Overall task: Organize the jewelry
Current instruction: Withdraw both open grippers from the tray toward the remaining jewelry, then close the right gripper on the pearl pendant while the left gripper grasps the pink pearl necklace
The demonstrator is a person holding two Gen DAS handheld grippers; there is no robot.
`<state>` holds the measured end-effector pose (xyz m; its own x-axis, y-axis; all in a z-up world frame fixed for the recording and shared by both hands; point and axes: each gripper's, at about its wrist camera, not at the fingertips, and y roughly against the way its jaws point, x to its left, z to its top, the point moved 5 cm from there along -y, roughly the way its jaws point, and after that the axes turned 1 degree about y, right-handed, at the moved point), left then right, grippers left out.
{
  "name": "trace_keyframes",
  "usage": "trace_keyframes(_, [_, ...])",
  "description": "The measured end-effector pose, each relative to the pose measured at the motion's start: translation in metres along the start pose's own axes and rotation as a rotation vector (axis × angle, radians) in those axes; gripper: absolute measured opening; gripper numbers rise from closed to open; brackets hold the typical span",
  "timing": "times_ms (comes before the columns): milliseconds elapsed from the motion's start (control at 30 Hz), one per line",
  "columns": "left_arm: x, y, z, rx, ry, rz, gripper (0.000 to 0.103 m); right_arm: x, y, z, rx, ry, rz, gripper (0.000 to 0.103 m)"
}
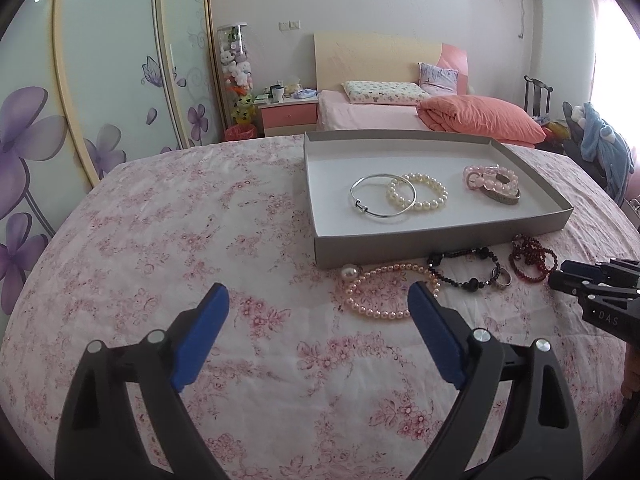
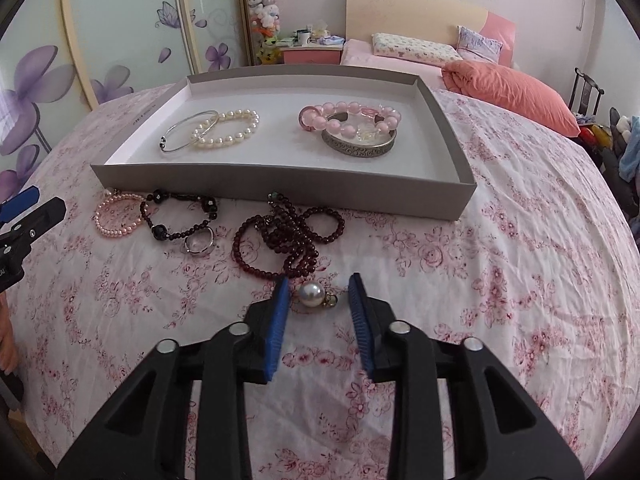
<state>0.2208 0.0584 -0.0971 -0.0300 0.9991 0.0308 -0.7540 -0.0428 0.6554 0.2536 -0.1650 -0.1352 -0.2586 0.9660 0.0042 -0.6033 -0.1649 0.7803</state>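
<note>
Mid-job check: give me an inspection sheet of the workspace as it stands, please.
Surface: floral tablecloth, wrinkled.
Job's things: grey tray holds silver bangle, white pearl bracelet, pink bead bracelet on an engraved bangle. Outside the tray: pink pearl strand, black bead bracelet, ring, dark red beads, pearl pendant.
Clutter: nothing seen.
Grippers: left gripper open, empty; right gripper open around the pendant, pads apart from it.
Cables: nothing seen.
Surroundings: bed, wardrobe.

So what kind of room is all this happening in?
Most likely a bedroom in someone's home: a bed with a headboard and pillow, a nightstand, and a flower-painted sliding wardrobe.
</note>
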Motion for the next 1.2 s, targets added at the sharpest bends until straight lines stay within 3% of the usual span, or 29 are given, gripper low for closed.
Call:
trace_keyframes(167, [-0.003,-0.003,0.001,0.020,0.001,-0.011,0.089,-0.006,0.005,-0.005,-0.004,-0.019,-0.039,0.020])
trace_keyframes(333, [-0.011,-0.009,0.000,0.051,-0.001,-0.025,0.088,-0.036,0.010,-0.010,-0.003,-0.131,-0.144,0.020])
trace_keyframes(433, [-0.013,-0.018,0.000,0.093,0.017,-0.026,0.078,-0.043,0.011,-0.012,-0.014,-0.159,-0.148,0.020])
trace_keyframes(600, [-0.015,-0.038,0.003,0.157,0.050,-0.020,0.052,-0.040,0.011,-0.013,-0.013,-0.140,-0.160,0.020])
trace_keyframes(733, [-0.019,-0.050,0.002,0.200,0.052,-0.029,0.040,-0.041,0.011,-0.012,-0.013,-0.147,-0.151,0.020])
trace_keyframes(833, [-0.023,-0.054,0.000,0.204,0.027,-0.014,0.034,-0.041,0.011,-0.012,-0.013,-0.147,-0.150,0.020])
trace_keyframes(967, [-0.026,-0.053,-0.001,0.203,0.010,-0.022,0.014,-0.041,0.010,-0.011,-0.013,-0.149,-0.147,0.021])
trace_keyframes(1200, [-0.016,-0.040,-0.012,0.213,-0.009,-0.040,0.011,-0.042,0.010,-0.011,-0.013,-0.150,-0.145,0.021])
